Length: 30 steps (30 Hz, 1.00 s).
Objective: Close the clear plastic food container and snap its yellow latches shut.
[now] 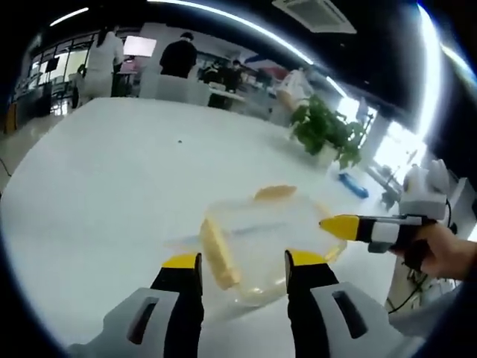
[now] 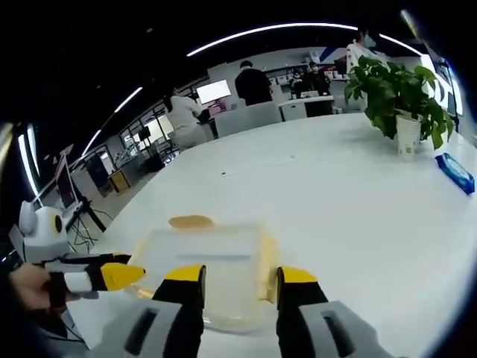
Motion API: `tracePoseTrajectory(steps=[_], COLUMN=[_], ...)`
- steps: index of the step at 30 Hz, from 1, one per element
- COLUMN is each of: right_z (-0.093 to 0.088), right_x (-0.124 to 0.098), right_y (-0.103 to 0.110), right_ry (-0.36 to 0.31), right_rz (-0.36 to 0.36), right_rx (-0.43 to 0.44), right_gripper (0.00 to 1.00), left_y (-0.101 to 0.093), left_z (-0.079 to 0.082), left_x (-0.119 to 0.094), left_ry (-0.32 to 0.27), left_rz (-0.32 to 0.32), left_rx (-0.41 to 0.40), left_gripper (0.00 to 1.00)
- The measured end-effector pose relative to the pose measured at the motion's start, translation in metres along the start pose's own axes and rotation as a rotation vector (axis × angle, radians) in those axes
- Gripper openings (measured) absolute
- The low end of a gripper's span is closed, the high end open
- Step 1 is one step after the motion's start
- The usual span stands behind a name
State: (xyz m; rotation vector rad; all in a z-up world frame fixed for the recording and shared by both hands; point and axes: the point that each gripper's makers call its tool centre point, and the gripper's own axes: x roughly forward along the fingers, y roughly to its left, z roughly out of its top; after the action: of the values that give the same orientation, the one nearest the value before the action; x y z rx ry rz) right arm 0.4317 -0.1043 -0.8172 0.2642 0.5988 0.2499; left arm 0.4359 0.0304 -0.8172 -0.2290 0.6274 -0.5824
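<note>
Clear container (image 1: 261,250) sat lid-down on the white table (image 1: 112,194) just ahead of both open, empty grippers, left gripper (image 1: 244,270) and right gripper (image 2: 236,280) facing it from opposite sides, yellow latches (image 1: 218,253) still unsnapped, right looked marginally nearer.

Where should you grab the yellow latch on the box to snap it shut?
Probably by the latch's free outer edge, coming from outside the clear container. It is a long flap lying along the side wall, so pressing it inward against the wall should close it.
</note>
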Motion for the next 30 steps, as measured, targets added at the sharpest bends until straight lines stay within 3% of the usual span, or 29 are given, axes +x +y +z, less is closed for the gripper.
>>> tracePoseTrajectory(steps=[18,24,25,26,30], right_z=[-0.0015,-0.0032,-0.0056,0.0003,-0.0014], right_x=[0.0029,0.0034,0.0025,0.0060,0.0044], right_y=[0.0004,0.0023,-0.0054,-0.0018,-0.0018], right_ry=[0.074,0.105,0.135,0.107,0.118], right_rz=[0.028,0.037,0.023,0.044,0.046], right_rx=[0.034,0.026,0.024,0.030,0.022], right_gripper=[0.36,0.34,0.34,0.34,0.34], left_y=[-0.0012,-0.0029,-0.0002,-0.0004,-0.0007], left_z=[-0.0006,0.0022,0.0036,0.0029,0.0035], left_x=[0.0027,0.0056,0.0063,0.0062,0.0073], left_ry=[0.029,0.009,0.006,0.015,0.060], left_rz=[-0.043,-0.008,0.005,-0.001,-0.012], left_rx=[0.005,-0.016,-0.014,-0.015,-0.004], left_gripper=[0.38,0.36,0.36,0.35,0.35])
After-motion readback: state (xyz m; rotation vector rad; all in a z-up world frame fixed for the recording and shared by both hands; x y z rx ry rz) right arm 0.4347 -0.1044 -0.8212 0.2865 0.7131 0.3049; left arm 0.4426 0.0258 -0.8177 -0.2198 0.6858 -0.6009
